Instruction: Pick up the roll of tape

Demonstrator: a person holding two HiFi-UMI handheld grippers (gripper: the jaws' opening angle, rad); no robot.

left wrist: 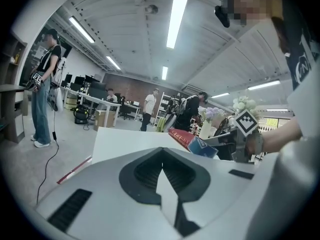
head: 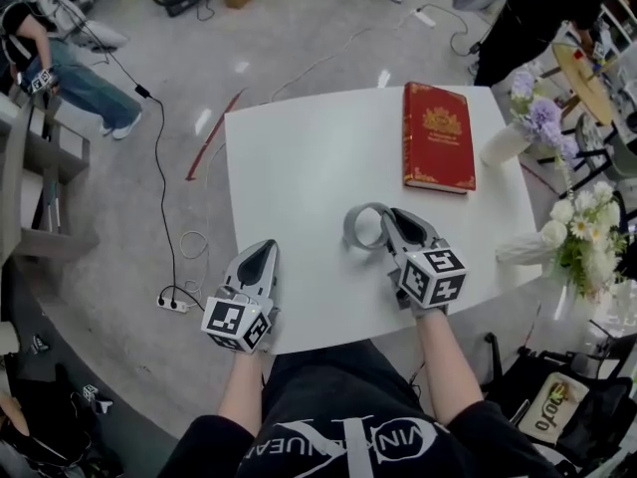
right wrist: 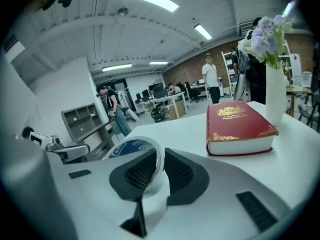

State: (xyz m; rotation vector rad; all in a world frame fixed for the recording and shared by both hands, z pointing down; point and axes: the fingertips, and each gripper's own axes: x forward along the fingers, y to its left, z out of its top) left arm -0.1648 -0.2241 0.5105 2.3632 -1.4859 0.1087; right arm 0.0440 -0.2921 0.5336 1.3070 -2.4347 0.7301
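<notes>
1. The right gripper point(head: 386, 219) has its jaws clamped on the roll of tape point(head: 361, 229). In the right gripper view you can see the roll's wall pinched between the two black pads point(right wrist: 176, 170), standing on edge, with the rest of the ring sticking out to the left of the jaws.
2. The roll of tape point(right wrist: 134, 145) is greyish-white with a blue printed core. From above, it sits over the near-middle of the white table point(head: 299, 167), well short of the red book point(head: 438, 135). I honestly can't tell whether it's clear of the tabletop or still touching it.
3. The left gripper point(head: 265, 251) is at the table's near-left corner, well apart from the roll. Its jaws are closed tip to tip with nothing in them, and its own view shows the dark pads point(left wrist: 145, 173) meeting in a point.
4. The red book lies flat on the far right part of the table, gold emblem up. Just beside it is a white vase point(head: 503, 144) of purple flowers point(head: 537, 108), right at the table's edge.
5. There's a bunch of white flowers point(head: 582, 229) off the right side of the table.
6. On the floor left of the table there's a power strip point(head: 171, 305) with a black cable running off, and a person point(head: 60, 63) in jeans further back.
</notes>
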